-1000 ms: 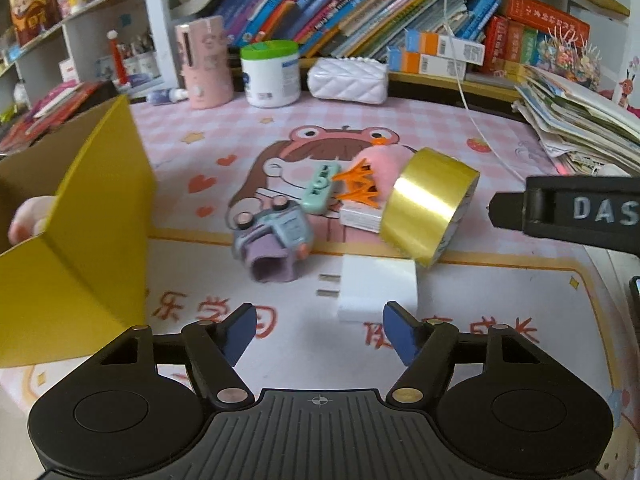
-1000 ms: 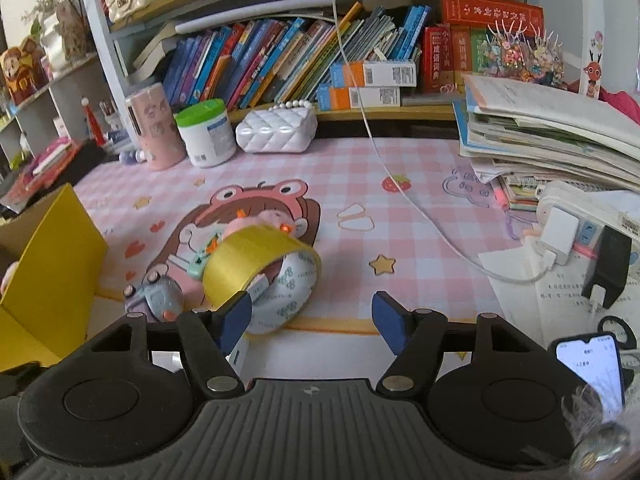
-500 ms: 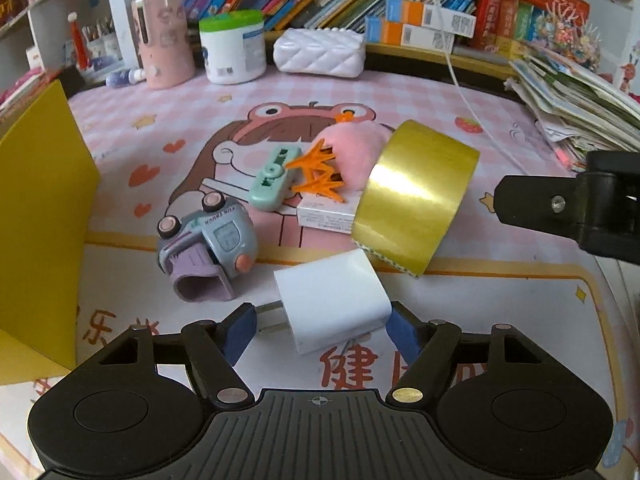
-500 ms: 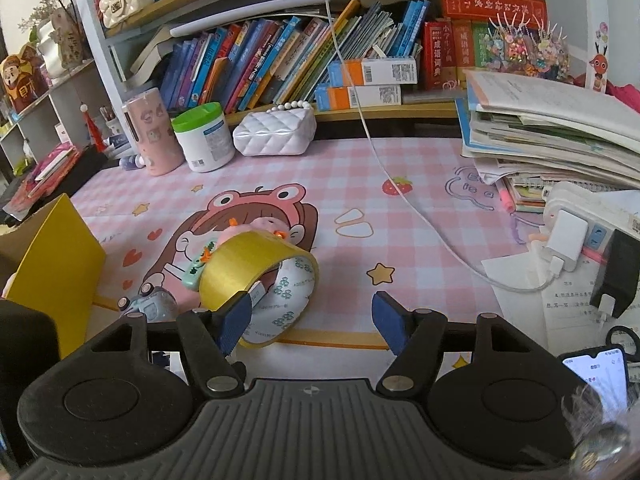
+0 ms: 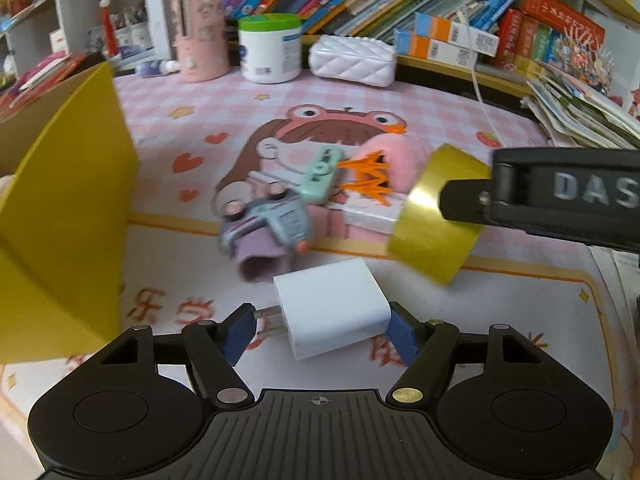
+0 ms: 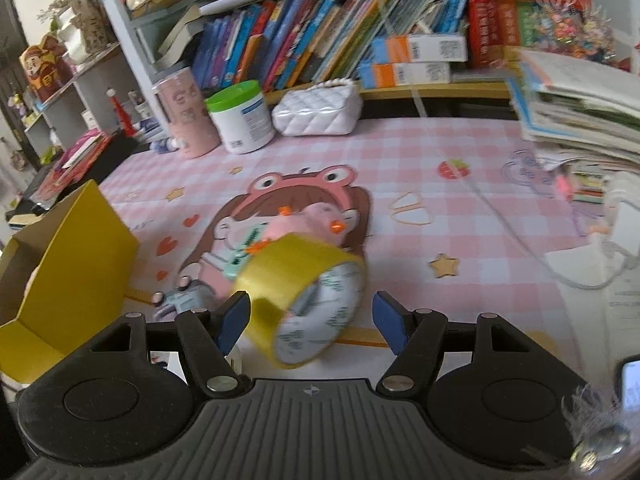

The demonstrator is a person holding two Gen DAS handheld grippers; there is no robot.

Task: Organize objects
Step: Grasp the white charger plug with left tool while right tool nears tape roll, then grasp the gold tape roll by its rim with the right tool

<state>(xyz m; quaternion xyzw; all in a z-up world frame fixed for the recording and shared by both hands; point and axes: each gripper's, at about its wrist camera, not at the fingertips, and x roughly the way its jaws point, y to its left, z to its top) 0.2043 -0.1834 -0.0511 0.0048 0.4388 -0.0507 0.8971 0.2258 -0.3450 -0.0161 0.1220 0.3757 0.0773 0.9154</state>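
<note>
- Left claw (image 5: 322, 330): jaws spread, white charger (image 5: 332, 314) lying between them on the surface (image 5: 500, 312). Right blue pad (image 5: 402, 332) sits at the charger's corner; left pad (image 5: 238, 332) is next to the prongs. No squeeze visible; released.
- Charger prongs point toward 9 o'clock.
- Toy car (image 5: 268, 228) at 11 o'clock of the charger, near it, on the pink mat (image 5: 200, 120).
- Gold tape roll (image 5: 436, 224) at 2 o'clock of the charger, standing tilted on edge; the right claw's black body crosses in front of it in the left wrist view.
- Right claw (image 6: 310, 318): jaws spread, released. The tape roll (image 6: 304, 296) lies just ahead, offset toward the left pad; contact cannot be told, picture blurred.
- Mint case (image 5: 322, 174) and pink plush (image 5: 396, 158) at 12 o'clock of the charger, beyond the car.
- Yellow box (image 5: 68, 208) at 9 o'clock, flap raised.
</note>
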